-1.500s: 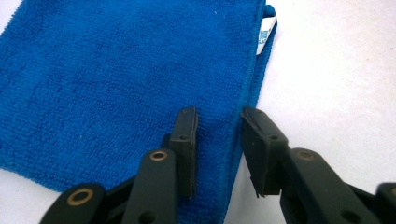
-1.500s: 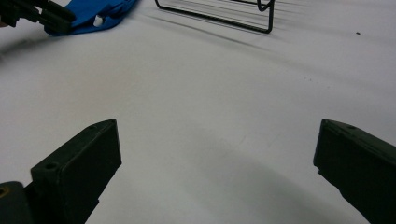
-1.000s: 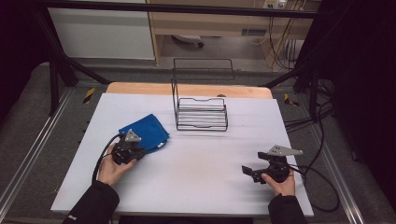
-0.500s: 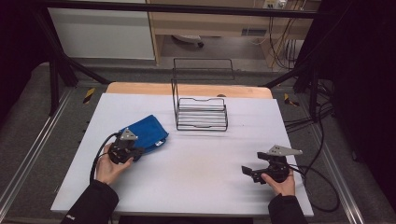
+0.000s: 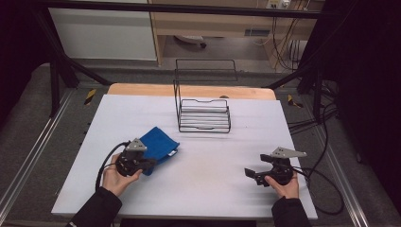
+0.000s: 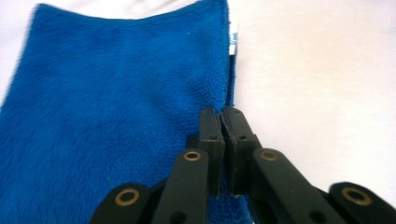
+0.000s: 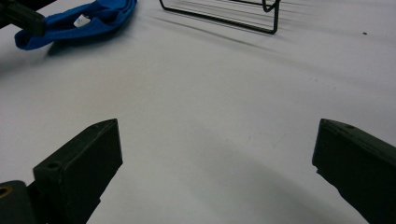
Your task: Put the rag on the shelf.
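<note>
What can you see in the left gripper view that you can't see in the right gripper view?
The left gripper view alone shows the left gripper with its fingers shut on the edge of the blue cloth, fuzzy pile up close.

The right gripper view alone shows the right gripper with fingers wide apart over bare table, and the bottom of the wire rack.

Both show the blue cloth, its small white tag and the white table.

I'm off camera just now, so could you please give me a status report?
Left claw shut on blue cloth edge. Right claw open, empty. Wire rack well clear.
</note>
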Action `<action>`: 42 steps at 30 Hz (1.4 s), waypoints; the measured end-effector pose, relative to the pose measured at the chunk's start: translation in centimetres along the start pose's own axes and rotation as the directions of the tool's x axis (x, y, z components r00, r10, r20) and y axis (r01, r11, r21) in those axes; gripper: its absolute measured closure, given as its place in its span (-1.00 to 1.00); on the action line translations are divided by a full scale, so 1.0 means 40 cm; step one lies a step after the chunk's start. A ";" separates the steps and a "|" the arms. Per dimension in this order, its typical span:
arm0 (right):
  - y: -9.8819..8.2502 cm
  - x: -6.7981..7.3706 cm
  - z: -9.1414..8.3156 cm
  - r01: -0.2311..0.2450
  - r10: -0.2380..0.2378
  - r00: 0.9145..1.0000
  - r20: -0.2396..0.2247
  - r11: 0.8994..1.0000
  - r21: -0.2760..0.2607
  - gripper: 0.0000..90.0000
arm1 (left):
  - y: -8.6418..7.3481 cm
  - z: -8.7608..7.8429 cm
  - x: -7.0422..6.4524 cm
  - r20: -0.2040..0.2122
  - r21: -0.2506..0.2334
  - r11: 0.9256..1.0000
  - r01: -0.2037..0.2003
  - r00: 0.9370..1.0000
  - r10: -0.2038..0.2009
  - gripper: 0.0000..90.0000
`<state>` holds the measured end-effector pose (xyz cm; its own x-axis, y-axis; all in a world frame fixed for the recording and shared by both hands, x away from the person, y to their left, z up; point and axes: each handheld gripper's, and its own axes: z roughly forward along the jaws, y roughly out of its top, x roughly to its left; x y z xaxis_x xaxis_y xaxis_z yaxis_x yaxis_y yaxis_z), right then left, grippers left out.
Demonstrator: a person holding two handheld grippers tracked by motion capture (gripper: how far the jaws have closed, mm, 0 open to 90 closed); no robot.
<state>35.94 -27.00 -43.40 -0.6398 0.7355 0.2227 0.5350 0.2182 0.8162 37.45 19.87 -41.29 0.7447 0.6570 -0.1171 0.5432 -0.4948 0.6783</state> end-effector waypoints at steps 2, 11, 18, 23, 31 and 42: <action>0.000 0.000 0.000 -0.001 0.001 1.000 0.000 1.000 0.001 -0.95 | -0.001 0.007 -0.020 0.011 0.010 1.000 -0.012 1.000 0.012 0.93; 0.000 0.002 0.000 0.001 -0.001 1.000 0.000 1.000 0.003 -0.95 | -0.021 0.020 -0.072 0.035 0.024 0.999 -0.030 0.999 0.029 0.93; 0.004 0.008 0.006 0.004 -0.004 1.000 0.003 1.000 0.014 -0.94 | -0.038 0.029 -0.075 0.028 0.037 0.999 -0.033 0.999 0.032 0.88; 0.021 0.022 0.021 0.004 -0.004 1.000 -0.006 1.000 0.015 -0.93 | -0.038 0.016 -0.071 0.018 0.016 0.999 -0.030 0.999 0.030 0.46; 0.076 0.073 0.080 0.033 -0.033 0.999 -0.007 0.999 0.033 -0.88 | -0.048 -0.035 -0.017 -0.052 -0.029 0.999 0.029 0.998 -0.031 -0.18; 0.191 0.228 0.264 0.128 -0.124 0.989 -0.076 0.990 0.052 -0.61 | -0.106 -0.084 0.052 -0.116 -0.038 0.995 0.089 0.989 -0.093 -0.76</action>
<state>40.00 -11.85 -40.78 -0.7411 0.6522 0.1595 0.4765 0.3435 0.8093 35.40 25.24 -41.96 0.6413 0.7615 -0.0946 0.5922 -0.4128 0.6921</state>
